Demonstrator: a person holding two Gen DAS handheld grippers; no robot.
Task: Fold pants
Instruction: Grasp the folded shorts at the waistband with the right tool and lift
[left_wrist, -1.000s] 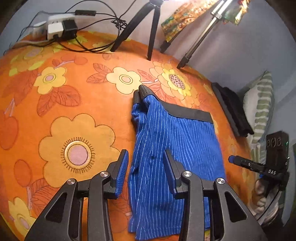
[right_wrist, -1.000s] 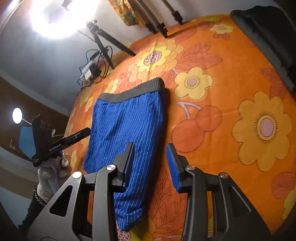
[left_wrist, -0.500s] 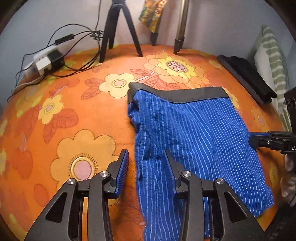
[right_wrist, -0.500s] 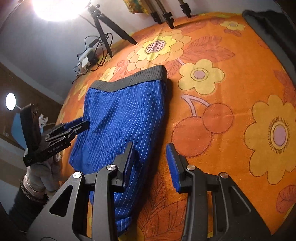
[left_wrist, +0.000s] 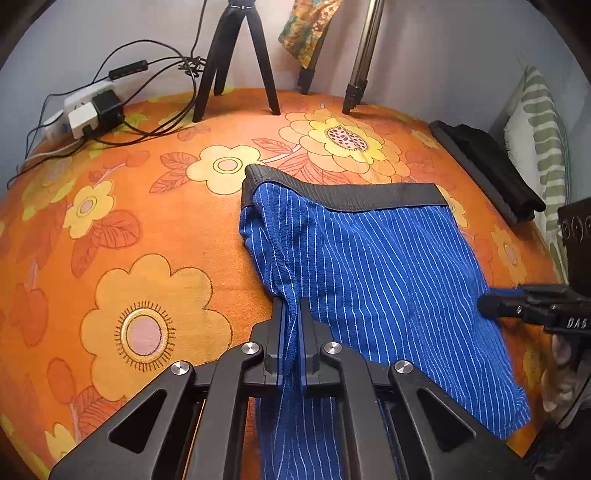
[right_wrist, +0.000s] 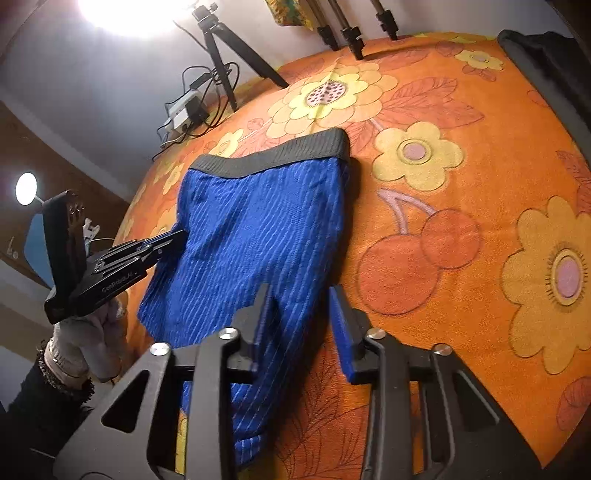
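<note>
Blue pinstriped pants (left_wrist: 388, 266) lie flat on the orange flowered bedspread (left_wrist: 122, 229), centre of the left wrist view, black waistband (left_wrist: 347, 192) toward the top. They already look doubled, one leg over the other.

Left hand-held gripper (left_wrist: 291, 314), bottom centre of its view: jaws closed on a raised ridge of blue cloth at the pants' left edge, cloth pinched between the pads and trailing down below them.

Right hand-held gripper (right_wrist: 299, 295), bottom centre of its own view: jaws apart, straddling the right edge of the pants, one finger over the cloth, the other over bare bedspread. Nothing held. Whether the tips touch the fabric, cannot tell.

Step in hand, as I judge it: taking hold of both side edges at mid-length before a crosswise fold.

Next move calls for the right jaws to close on the edge at about the same height as the left grip, catching both layers. Then lift together and carry evenly, so the stacked legs do not slide apart or skew.

Tripod legs (left_wrist: 236, 62) and a power strip (left_wrist: 85, 110) sit along the top, well clear.
</note>
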